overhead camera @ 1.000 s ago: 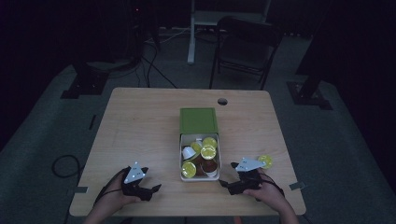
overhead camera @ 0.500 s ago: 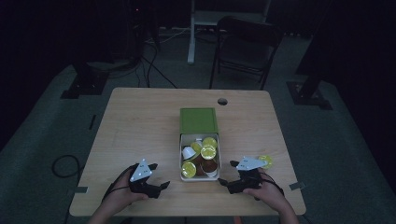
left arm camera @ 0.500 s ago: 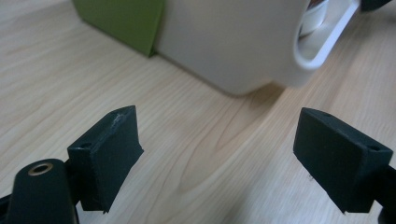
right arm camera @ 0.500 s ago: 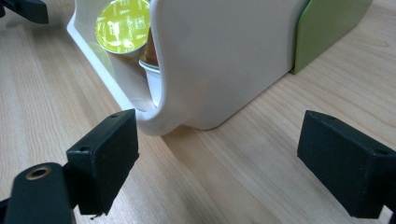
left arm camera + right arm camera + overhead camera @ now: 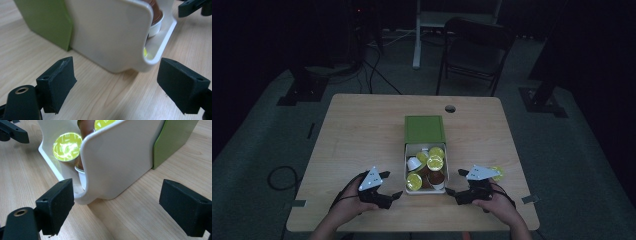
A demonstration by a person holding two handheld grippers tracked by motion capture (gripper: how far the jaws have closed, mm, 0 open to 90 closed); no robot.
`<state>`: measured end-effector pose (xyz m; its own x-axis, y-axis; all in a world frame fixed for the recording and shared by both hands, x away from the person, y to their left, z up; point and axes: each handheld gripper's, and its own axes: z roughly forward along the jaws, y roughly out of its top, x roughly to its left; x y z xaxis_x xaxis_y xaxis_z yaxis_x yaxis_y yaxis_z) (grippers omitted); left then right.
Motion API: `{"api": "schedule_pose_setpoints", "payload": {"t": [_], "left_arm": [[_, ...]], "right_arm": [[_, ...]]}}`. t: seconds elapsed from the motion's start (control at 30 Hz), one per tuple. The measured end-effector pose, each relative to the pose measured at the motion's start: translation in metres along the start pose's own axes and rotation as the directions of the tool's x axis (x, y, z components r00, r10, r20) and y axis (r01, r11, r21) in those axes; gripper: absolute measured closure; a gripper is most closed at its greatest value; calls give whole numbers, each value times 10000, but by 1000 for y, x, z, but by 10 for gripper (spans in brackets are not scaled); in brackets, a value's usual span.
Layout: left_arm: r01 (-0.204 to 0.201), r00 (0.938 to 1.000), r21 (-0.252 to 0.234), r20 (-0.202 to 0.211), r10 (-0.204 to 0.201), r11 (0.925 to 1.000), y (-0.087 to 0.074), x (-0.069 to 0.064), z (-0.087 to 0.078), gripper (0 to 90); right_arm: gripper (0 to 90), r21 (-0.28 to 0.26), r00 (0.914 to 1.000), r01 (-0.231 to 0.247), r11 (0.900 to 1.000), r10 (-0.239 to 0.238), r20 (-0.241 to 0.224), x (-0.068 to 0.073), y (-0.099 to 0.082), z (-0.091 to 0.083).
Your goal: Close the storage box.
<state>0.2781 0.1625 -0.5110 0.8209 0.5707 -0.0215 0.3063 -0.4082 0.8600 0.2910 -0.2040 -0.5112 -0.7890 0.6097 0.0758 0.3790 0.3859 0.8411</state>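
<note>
Tray (image 5: 408,170) of capsules sits between my two grippers, long axis running away from me into its green sleeve (image 5: 424,129). Left gripper (image 5: 115,80): jaws spread, tray corner just ahead. Right gripper (image 5: 117,202): jaws spread, opposite corner ahead.

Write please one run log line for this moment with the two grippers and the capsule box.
left gripper: open, beside white tray, not touching | right gripper: open, other side of tray | capsules: in tray | green sleeve: behind tray

White tray (image 5: 407,165), green sleeve (image 5: 424,129), yellow-lidded capsules (image 5: 435,162), pale wood table (image 5: 362,135)
</note>
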Motion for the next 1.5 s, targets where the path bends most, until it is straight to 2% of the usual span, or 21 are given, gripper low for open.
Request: {"api": "schedule_pose_setpoints", "payload": {"t": [0.17,0.47,0.63,0.73,0.87,1.5], "left_arm": [[13,10000,-328,-11,-13,9995,7,0,4,148],[-12,10000,-411,93,16,9992,11,0,12,148],[70,10000,-540,5,-70,9985,14,2,15,148],[-62,9998,-465,-202,53,9989,15,3,16,148],[56,9993,-583,-370,-78,9983,16,6,17,148],[201,9988,-686,-429,-231,9974,18,12,22,147]], "right_arm": [[123,-80,10000,-81,9999,81,6,-2,3,0],[123,-47,9998,-196,9998,196,-35,-3,4,6],[122,-39,9994,-351,9994,352,34,-6,3,7],[122,-84,9989,-470,9989,470,51,-8,3,7],[122,-156,9981,-601,9981,603,103,-9,5,7],[120,-312,9966,-708,9970,720,391,-14,9,13]]}}
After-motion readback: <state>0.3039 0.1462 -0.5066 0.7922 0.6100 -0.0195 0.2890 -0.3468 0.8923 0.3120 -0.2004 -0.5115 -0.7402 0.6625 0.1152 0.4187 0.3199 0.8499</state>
